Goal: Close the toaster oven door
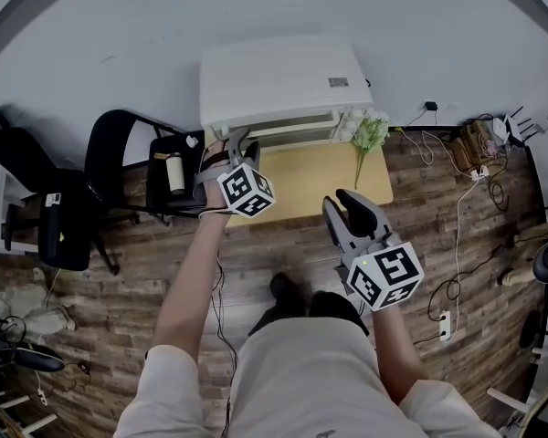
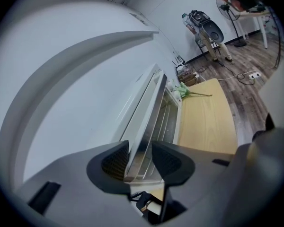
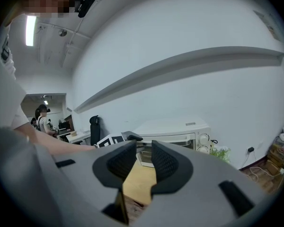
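Observation:
A white toaster oven stands at the back of a small wooden table. Its glass door is close to upright; I cannot tell if it lies flush against the body. My left gripper is at the door's left end. In the left gripper view the door's edge runs between the jaws of that gripper, with a gap showing beside the right pad. My right gripper hangs open and empty in front of the table, and in its own view this gripper points at the oven.
A green plant sprig lies on the table at the oven's right end. A black office chair with a bottle on its seat stands left of the table. Cables and a power strip lie on the wooden floor to the right.

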A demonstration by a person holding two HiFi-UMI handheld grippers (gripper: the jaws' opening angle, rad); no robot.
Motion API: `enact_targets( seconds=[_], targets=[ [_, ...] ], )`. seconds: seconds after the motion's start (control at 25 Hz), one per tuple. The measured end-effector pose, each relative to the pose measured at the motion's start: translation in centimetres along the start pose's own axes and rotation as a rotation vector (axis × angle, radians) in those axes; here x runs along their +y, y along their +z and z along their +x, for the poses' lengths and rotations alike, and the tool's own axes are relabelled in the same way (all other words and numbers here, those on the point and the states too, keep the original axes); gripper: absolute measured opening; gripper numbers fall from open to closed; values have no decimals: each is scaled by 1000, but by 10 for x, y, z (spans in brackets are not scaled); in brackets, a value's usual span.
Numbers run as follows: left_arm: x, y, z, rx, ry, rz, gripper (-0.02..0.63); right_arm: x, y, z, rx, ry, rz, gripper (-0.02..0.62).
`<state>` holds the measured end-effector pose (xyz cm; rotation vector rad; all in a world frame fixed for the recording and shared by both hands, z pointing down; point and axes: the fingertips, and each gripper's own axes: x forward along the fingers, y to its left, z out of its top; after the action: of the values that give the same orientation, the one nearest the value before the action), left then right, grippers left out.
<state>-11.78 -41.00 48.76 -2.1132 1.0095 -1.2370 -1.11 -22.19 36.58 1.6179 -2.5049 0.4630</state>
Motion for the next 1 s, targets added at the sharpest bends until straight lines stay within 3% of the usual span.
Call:
enact_targets(
  seconds=[0.16, 0.44, 0.8, 1.0],
  targets=[
    [4, 3, -13, -12, 32, 6, 132, 4, 0, -4, -4, 9, -4, 87],
    [-1, 2, -38, -18, 46, -68, 132, 4, -1, -15, 1, 29, -11, 87],
    [-29, 2, -76, 1, 78, -87, 132, -2, -11, -37, 7, 61, 0, 86],
    [-45, 16, -95, -5, 81, -138, 130, -9, -19, -60, 5, 66, 15, 84]
  ],
)
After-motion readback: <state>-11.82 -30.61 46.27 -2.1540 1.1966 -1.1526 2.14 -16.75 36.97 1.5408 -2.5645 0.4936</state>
